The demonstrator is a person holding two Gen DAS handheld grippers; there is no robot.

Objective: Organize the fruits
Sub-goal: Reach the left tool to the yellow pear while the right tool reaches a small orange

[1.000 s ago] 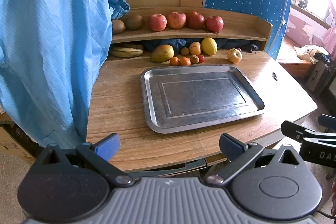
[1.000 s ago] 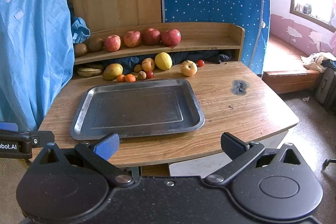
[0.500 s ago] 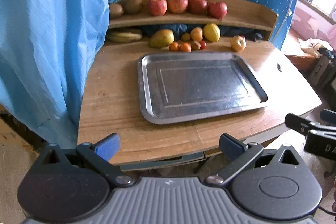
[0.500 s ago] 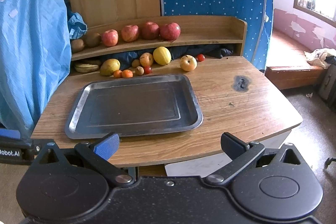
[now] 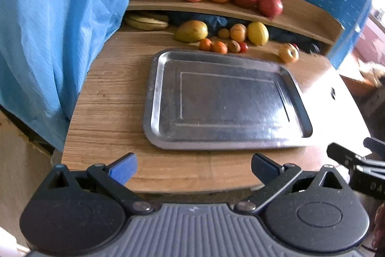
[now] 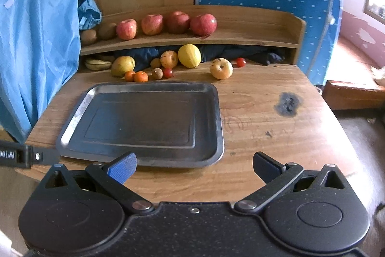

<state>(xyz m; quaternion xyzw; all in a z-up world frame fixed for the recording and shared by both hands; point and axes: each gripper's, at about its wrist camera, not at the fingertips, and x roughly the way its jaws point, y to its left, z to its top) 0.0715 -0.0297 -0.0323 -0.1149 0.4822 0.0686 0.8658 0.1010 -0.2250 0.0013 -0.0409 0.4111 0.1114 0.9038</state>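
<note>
the left gripper [image 5: 193,166] hangs at the near edge of the wooden worktop [image 5: 108,98], its jaws released wide with nothing between them. the right gripper [image 6: 194,166] sits at the same near edge, a little to the right, jaws likewise spread and empty; part of it shows at the right margin of the left wrist view.

just past both grippers lies a metal tray [image 6: 217,112], flat on the worktop, with no fruit in it. a dark scorch mark [image 6: 287,104] stains the wood to the tray's right.

beyond the tray's far rim the fruits lie loose on the worktop: two small oranges [image 6: 136,76] touching each other, a brown kiwi-like fruit [image 6: 157,73], a cherry tomato [image 6: 168,72], then a mango [image 6: 122,66], a lemon [image 6: 189,56] and a pale apple [image 6: 221,68] lying apart to the right with a second tomato [image 6: 240,62] just behind it. bananas [image 6: 97,63] rest at the far left under the shelf [image 6: 252,36].

on the shelf stand four red apples [image 6: 166,23] in a row, with two kiwis [image 6: 97,33] to their left. a light blue cloth [image 5: 55,23] hangs along the left side.
</note>
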